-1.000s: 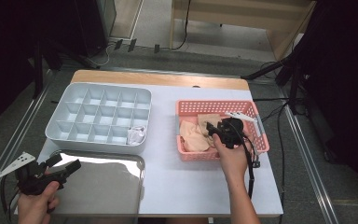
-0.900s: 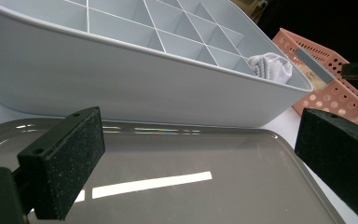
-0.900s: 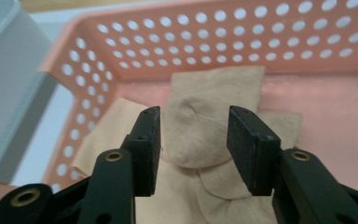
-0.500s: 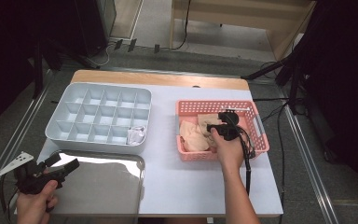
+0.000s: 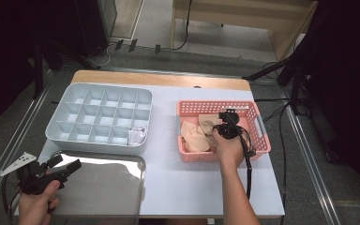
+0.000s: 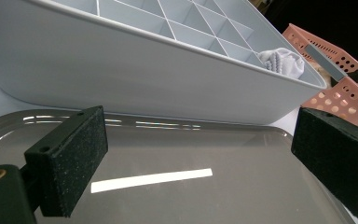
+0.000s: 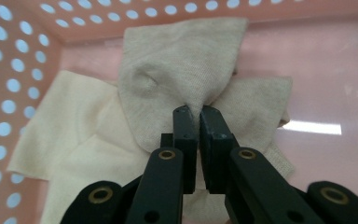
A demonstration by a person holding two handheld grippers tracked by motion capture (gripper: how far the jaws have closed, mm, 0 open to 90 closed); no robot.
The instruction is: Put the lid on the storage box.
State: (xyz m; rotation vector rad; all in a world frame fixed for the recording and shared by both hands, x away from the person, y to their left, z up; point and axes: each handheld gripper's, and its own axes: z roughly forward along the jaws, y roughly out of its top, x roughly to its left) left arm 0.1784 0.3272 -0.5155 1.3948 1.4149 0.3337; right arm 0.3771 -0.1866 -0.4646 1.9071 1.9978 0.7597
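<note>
Right claw point(image 7: 199, 114): we note its jaws have just been closing and now pinch a fold of the beige knit sock point(image 7: 182, 79).
Sock location: inside the pink perforated basket point(image 5: 258, 133), atop paler cream socks point(image 7: 74, 135).
Key relation: the divider tray point(image 5: 98, 117) lies to the basket's left, with a white sock point(image 5: 137, 136) in its near-right cell.
Left claw point(image 6: 200, 154): agape, holding nothing, over the glossy steel tray point(image 6: 168, 196).
</note>
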